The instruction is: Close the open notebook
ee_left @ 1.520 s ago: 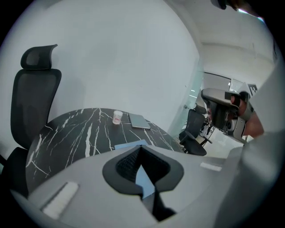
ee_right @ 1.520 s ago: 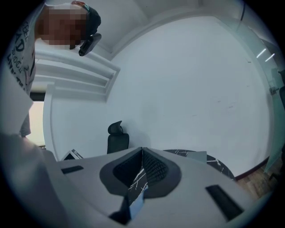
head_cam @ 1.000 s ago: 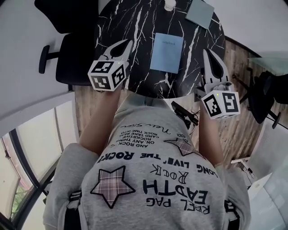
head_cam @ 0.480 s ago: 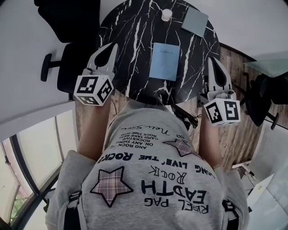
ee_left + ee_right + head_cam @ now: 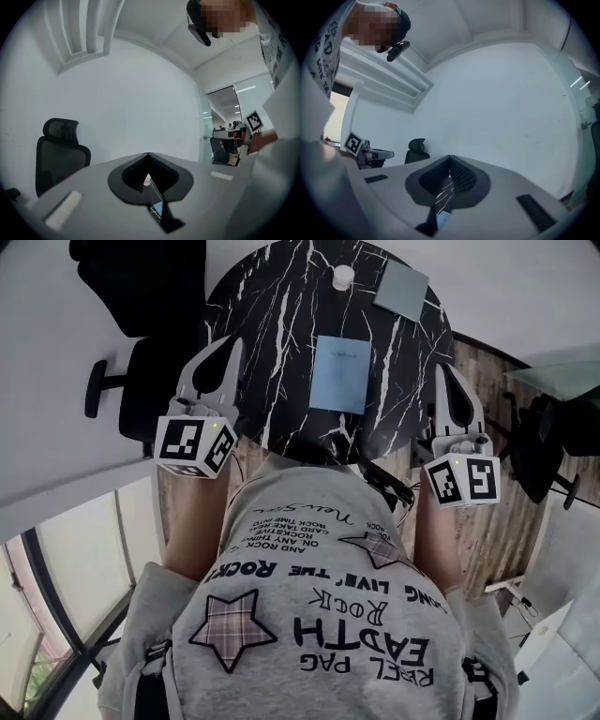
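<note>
The pale blue notebook [image 5: 339, 373] lies flat with its cover shut, about the middle of the round black marble table [image 5: 281, 324]. The left gripper [image 5: 228, 345] is held at the table's left rim and the right gripper [image 5: 446, 373] at its right rim. Both have their jaws pressed together on nothing, well apart from the notebook.

The person wears a grey sweatshirt [image 5: 159, 587] printed with black lettering and a large plaid star [image 5: 234, 629]. A smaller plaid star [image 5: 380, 545] lies up and right of the large star. Well above that large star, the left gripper [image 5: 225, 343] and right gripper [image 5: 448, 369] are pale grey with black-lined jaws. Each bears a white cube with black square markers.
</note>
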